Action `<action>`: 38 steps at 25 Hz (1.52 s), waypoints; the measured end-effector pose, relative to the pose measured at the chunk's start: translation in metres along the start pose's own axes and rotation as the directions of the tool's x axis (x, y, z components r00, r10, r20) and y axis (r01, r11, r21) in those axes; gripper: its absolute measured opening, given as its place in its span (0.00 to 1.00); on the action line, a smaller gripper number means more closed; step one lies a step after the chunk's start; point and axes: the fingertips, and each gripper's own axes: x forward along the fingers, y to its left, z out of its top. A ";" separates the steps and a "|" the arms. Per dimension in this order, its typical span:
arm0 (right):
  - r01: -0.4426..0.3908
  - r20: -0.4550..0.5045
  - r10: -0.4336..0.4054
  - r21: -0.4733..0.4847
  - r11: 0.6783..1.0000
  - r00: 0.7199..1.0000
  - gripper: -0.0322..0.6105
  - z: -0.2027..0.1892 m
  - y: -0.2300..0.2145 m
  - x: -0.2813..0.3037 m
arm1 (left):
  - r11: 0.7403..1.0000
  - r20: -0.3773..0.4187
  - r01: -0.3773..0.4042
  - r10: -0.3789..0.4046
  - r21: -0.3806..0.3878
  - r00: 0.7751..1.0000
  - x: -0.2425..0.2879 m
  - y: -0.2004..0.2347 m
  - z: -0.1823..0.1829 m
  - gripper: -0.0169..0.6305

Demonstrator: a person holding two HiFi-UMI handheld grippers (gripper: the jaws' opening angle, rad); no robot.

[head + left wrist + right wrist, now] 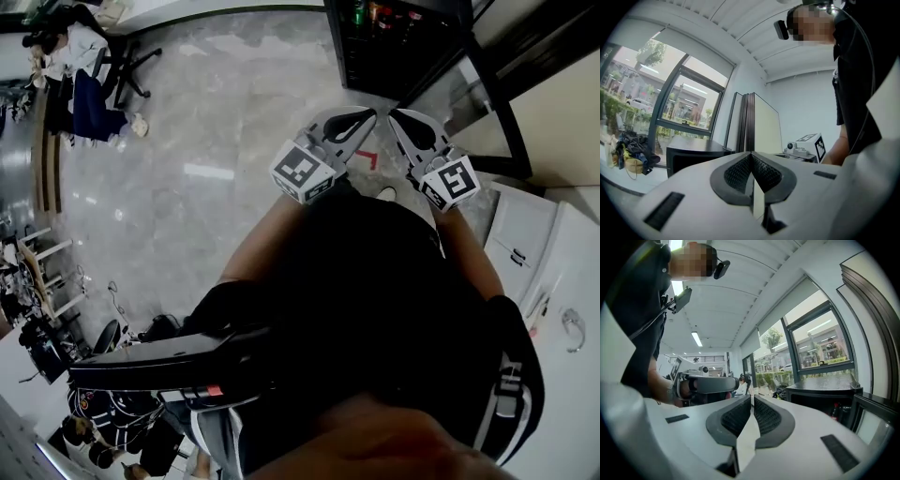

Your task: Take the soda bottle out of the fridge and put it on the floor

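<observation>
**Both tongs empty, fridge open, bottle not touched yet**

Left tongs (365,115) are clenched on nothing; in the left gripper view the pads meet tip to tip with only air past them. Right tongs (399,118) are the same, shut tight and empty. Both are held out level, side by side in front of the person, over bare floor (234,112).

Just beyond the tips stands the fridge (394,66), a dark cabinet with its glass door (483,108) swung open to the right. The bottles (373,14) sit on the top shelf, towards its left edge in the head view. Which one is the soda I can't tell from here; they're too small.

So I'd call this the approach: nothing picked, nothing set down. Next move as I see it: open one pair of tongs, get it up to that shelf, close around the bottle's body and bring it out upright without knocking its neighbours. After that, a bare patch of floor in front of the fridge looks like the obvious drop spot.

Counts:
- tongs: two, both shut, both empty
- fridge: one, one door, open
- bottles: at least three tops showing, one green, the others reddish; could be more behind
- bottles on the floor: none
</observation>
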 end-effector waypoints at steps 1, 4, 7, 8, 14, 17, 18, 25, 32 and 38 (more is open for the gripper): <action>0.023 -0.004 -0.023 0.001 1.000 1.000 0.07 -0.001 -0.005 0.011 | 1.000 -0.004 0.012 -0.012 0.004 1.000 -0.001 0.012 0.000 0.03; 0.099 -0.020 -0.098 0.009 0.995 0.995 0.07 -0.005 -0.022 0.044 | 0.999 -0.022 0.046 -0.045 0.022 0.999 -0.001 0.050 0.000 0.03; 0.170 -0.037 -0.169 0.023 0.985 0.985 0.07 -0.014 -0.047 0.076 | 0.997 -0.026 0.074 -0.073 0.036 0.997 0.001 0.087 -0.003 0.03; 0.194 -0.041 -0.192 0.031 0.981 0.980 0.07 -0.018 -0.056 0.085 | 0.996 -0.022 0.084 -0.083 0.034 0.996 0.002 0.097 -0.006 0.03; 0.286 -0.071 -0.284 0.019 0.958 0.956 0.08 -0.041 -0.108 0.122 | 0.998 -0.009 0.051 -0.051 0.022 0.999 0.024 0.153 -0.024 0.03; 0.312 -0.081 -0.311 0.001 0.950 0.947 0.09 -0.058 -0.139 0.131 | 1.000 -0.013 0.025 -0.025 0.019 1.000 0.045 0.173 -0.040 0.03; 0.323 -0.085 -0.322 0.001 0.946 0.943 0.11 -0.065 -0.152 0.134 | 1.000 -0.016 0.016 -0.015 0.017 1.000 0.053 0.181 -0.048 0.03; 0.367 -0.155 -0.355 0.060 0.928 0.922 0.23 -0.127 -0.241 0.160 | 0.997 -0.056 -0.063 0.060 -0.042 0.997 0.099 0.226 -0.094 0.03; 0.409 -0.192 -0.390 0.070 0.910 0.900 0.38 -0.181 -0.300 0.184 | 0.992 -0.081 -0.115 0.110 -0.053 0.991 0.126 0.240 -0.132 0.03; 0.455 -0.177 -0.437 0.070 0.888 0.882 0.46 -0.225 -0.340 0.191 | 0.983 -0.057 -0.172 0.169 -0.060 0.984 0.152 0.253 -0.162 0.03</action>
